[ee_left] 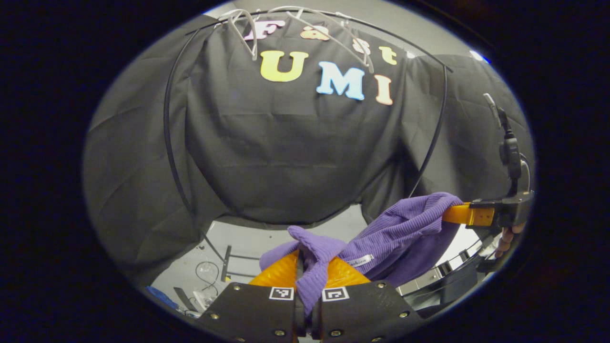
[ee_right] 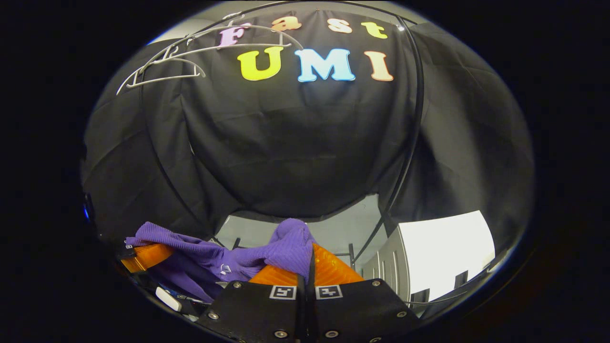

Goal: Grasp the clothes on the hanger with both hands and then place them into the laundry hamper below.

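Note:
A purple knit garment (ee_left: 400, 233) is stretched in the air between my two grippers. In the left gripper view, my left gripper (ee_left: 305, 267) is shut on one bunched end of it. The right gripper (ee_left: 457, 213) pinches the other end at the far right, with a person's hand (ee_left: 508, 236) behind it. In the right gripper view, my right gripper (ee_right: 310, 255) is shut on a fold of the garment (ee_right: 200, 257), and the left gripper (ee_right: 143, 257) holds it at the lower left. Bare white hangers (ee_left: 250, 33) (ee_right: 162, 66) hang on the rail above. A white-topped box with a ribbed grey side (ee_right: 388, 267), low on the right, may be the hamper.
A thin black rack frame (ee_left: 167, 143) (ee_right: 414, 119) arcs around the cloth wall. On the grey floor below lie cables (ee_left: 206, 272) and a blue item (ee_left: 162, 296). A dark slatted rim (ee_left: 448, 274) sits under the garment at lower right.

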`<state>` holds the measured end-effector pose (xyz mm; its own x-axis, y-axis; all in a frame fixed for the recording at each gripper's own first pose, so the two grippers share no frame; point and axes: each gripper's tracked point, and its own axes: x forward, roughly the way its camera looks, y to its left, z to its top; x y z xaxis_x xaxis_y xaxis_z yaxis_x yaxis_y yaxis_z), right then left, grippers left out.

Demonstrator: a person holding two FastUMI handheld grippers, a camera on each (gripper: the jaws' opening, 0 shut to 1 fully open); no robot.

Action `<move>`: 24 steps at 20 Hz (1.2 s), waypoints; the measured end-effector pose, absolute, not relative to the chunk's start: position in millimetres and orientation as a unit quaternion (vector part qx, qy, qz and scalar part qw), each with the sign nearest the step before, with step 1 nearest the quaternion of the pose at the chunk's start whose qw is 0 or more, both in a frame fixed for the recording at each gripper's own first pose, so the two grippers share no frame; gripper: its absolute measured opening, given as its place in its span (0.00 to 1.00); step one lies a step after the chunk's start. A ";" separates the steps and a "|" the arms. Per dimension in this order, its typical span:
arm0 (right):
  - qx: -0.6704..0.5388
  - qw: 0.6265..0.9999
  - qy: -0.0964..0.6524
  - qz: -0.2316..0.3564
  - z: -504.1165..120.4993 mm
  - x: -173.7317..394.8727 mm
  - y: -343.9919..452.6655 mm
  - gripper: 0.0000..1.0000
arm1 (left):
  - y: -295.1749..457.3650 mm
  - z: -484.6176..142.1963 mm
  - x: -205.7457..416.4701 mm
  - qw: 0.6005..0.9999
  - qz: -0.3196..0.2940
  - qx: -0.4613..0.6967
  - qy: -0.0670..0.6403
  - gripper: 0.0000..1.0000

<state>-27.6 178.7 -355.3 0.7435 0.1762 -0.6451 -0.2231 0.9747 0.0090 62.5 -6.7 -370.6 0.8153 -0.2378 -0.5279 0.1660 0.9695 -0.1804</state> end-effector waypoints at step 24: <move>-0.033 0.875 0.475 0.090 -480.2 -73.7 168.7 0.06 | -28.7 -518.1 60.3 0.914 -0.117 -0.058 0.384 0.08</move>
